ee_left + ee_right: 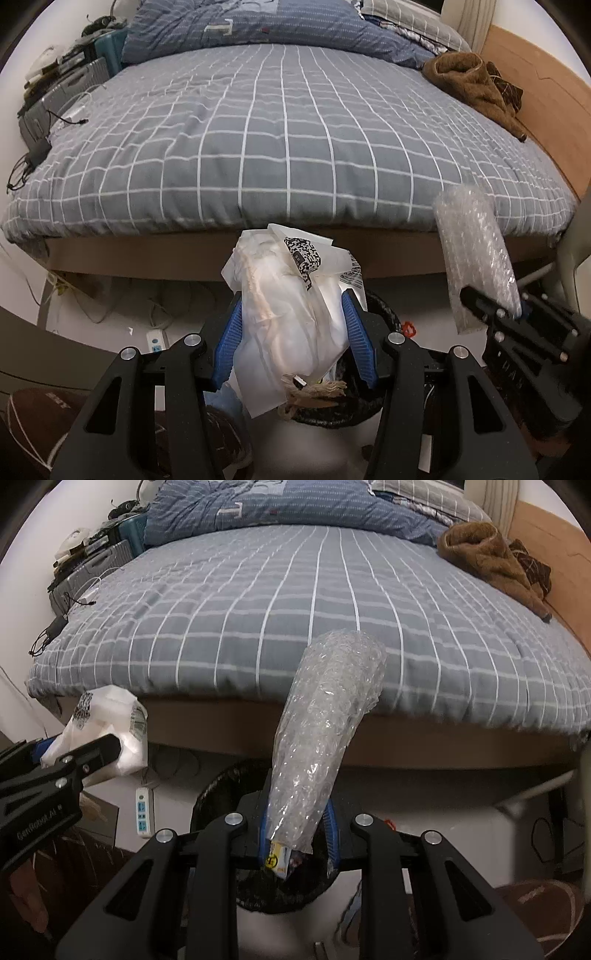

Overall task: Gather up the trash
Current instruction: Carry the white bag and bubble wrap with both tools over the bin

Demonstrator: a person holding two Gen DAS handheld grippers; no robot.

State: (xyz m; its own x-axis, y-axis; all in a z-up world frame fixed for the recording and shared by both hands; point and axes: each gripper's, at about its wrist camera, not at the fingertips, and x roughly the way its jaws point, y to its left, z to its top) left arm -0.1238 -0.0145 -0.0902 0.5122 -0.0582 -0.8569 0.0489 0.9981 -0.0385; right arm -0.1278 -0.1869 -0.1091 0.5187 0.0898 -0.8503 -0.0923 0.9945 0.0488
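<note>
My left gripper [291, 328] is shut on a crumpled white paper bag [291, 310] with a black printed code and rope handles. It holds the bag above a black trash bin [388, 317] on the floor at the foot of the bed. My right gripper [297, 827] is shut on a roll of clear bubble wrap [325, 716], held upright over the same black bin [218, 790]. The bubble wrap [476, 254] and right gripper [517, 314] show at the right of the left wrist view. The white bag [110, 731] and left gripper [66, 760] show at the left of the right wrist view.
A bed with a grey checked cover [288, 140] fills the view ahead, a brown garment [476, 85] on its far right. A white power strip [143, 812] lies on the floor left of the bin. Suitcases and cables [55, 99] stand left of the bed.
</note>
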